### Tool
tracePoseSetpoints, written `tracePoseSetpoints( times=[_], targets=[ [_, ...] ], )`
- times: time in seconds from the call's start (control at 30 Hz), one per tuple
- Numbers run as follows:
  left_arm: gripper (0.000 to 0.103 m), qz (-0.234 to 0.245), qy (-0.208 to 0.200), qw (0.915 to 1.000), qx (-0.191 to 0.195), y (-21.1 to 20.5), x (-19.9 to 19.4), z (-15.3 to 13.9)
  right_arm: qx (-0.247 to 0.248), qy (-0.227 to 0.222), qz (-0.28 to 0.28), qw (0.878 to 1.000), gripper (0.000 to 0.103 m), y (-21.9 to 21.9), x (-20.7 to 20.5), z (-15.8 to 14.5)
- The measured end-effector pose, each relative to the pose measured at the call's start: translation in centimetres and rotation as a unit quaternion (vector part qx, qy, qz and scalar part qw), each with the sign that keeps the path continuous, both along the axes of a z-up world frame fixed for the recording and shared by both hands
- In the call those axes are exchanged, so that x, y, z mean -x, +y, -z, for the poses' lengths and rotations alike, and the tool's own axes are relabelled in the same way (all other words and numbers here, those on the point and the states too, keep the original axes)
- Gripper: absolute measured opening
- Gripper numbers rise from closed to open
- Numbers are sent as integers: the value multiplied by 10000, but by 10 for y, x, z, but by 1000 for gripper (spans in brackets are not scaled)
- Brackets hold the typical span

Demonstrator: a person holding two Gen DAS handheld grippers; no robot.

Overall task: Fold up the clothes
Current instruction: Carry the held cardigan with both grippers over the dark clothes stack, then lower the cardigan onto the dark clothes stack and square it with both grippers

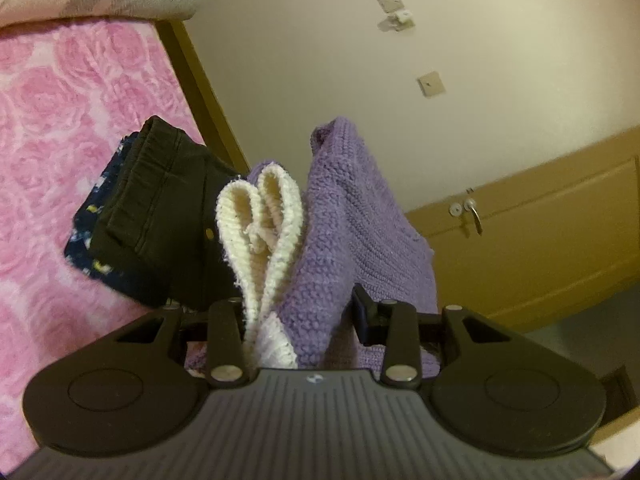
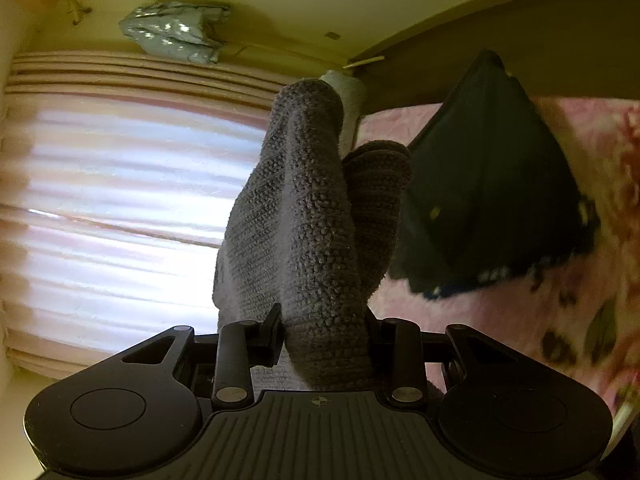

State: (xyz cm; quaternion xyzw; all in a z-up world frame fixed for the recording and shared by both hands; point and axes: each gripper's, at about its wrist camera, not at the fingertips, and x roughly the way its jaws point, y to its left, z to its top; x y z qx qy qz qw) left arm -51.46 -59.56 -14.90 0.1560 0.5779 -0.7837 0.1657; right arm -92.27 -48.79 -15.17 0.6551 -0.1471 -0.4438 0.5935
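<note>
- Knitwear fills my left wrist view: a purple sweater (image 1: 360, 224), chunky and nubbly in stitch, bunched into thick upright folds.
- Its cream ribbed trim (image 1: 260, 236) is doubled into two rounded loops, with frayed threads along the outer edge.
- My left gripper (image 1: 298, 312) is pinched onto the bundle; the right black finger (image 1: 362, 308) presses into the purple knit, while the left fingertip is hidden behind the cream rib.
- The bundle's long axis runs away from the gripper, up the frame, leaning slightly right.
- Just left of the sweater lies a folded stack (image 1: 152, 216): smooth black denim-like cloth with stitched seams and a brass rivet, over a navy printed fabric.
- The stack rests on a pink bedspread (image 1: 60, 140) with a plush rose-embossed pile.
- Behind are a plain cream wall (image 1: 500, 60) and a tan wooden cabinet (image 1: 540, 240) with a metal latch.

- In my right wrist view the same sweater (image 2: 296, 220) reads grey-brown against backlight, its coarse looped knit plainly visible.
- My right gripper (image 2: 324, 332) is clamped on the thick fold, both fingers pressing into its sides.
- The fold rises from the gripper up the frame, tapering to a rounded top with a paler patch behind it.
- A pleated pink curtain (image 2: 112, 184), glowing with daylight, sits left.
- The dark folded stack (image 2: 492, 184) lies right on the floral bedspread (image 2: 500, 340), near the sweater.
</note>
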Motion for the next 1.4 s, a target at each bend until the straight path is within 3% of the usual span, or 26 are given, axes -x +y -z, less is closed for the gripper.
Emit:
tracePoseSetpoints(
  times=[0.13, 0.4, 0.77, 0.93, 1.03, 1.2, 1.3, 1.4],
  targets=[
    [33, -77, -132, 9997, -178, -23, 27, 25, -210, -19, -67, 9998, 35, -29, 25, 24],
    [33, -158, -377, 9991, -113, -72, 69, 64, -325, -117, -49, 9994, 35, -84, 67, 78],
    [34, -237, -756, 9968, -49, -122, 106, 116, -567, 18, -134, 9983, 38, -130, 87, 128],
    [41, -374, -966, 9946, -29, -127, 113, 124, -779, 645, 275, 9945, 65, -130, 78, 130],
    [43, -380, -1106, 9931, 4, -128, 110, 116, -859, 1176, 502, 9881, 66, -123, 71, 116],
    [43, -1187, -1355, 9829, 383, -128, 76, 87, -717, 2306, 830, 9669, 66, -89, 61, 75],
    [27, -1200, -1718, 9759, 615, -121, 68, 61, -523, 2816, 601, 9562, 65, -71, 45, 50],
    [16, -518, -1939, 9728, 1159, -90, 85, 37, -259, 3373, 90, 9410, 65, -52, 15, 27]
  ],
)
